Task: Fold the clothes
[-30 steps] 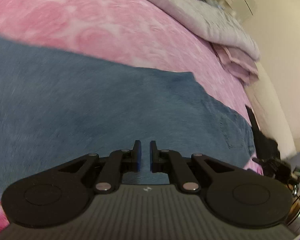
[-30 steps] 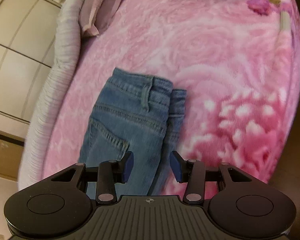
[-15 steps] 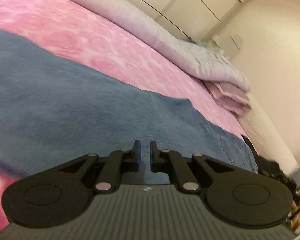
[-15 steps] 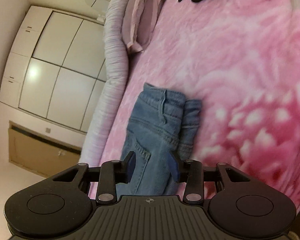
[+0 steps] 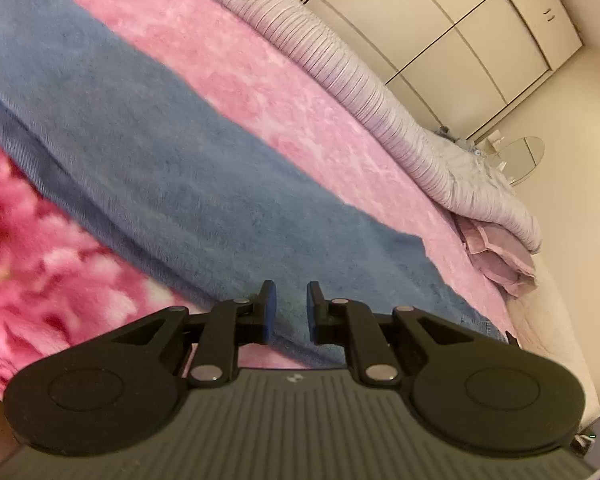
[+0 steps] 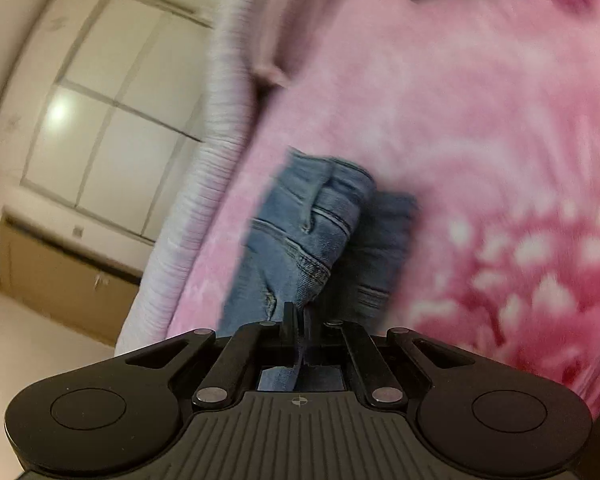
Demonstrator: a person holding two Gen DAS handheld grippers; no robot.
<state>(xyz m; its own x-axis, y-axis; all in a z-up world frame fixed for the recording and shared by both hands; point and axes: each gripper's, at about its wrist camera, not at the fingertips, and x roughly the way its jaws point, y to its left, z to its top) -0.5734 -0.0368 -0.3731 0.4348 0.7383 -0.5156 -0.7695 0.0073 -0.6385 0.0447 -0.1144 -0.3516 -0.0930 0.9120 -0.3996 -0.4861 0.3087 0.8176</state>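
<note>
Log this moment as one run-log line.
task: fold clothes | right gripper: shut on jeans | left gripper: opening, nothing between pads, over jeans leg | surface: pink blanket

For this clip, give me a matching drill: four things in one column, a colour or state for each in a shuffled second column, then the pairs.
Things:
1. jeans
2. blanket
3. left gripper
4. right gripper

States or colours:
A. jaws opening, nothing pinched between them
B. pink, spread under the clothes
C. blue denim, lying on the bed
D. clamped on denim

Pairs: 1-C, 2-B, 3-A, 4-D
</note>
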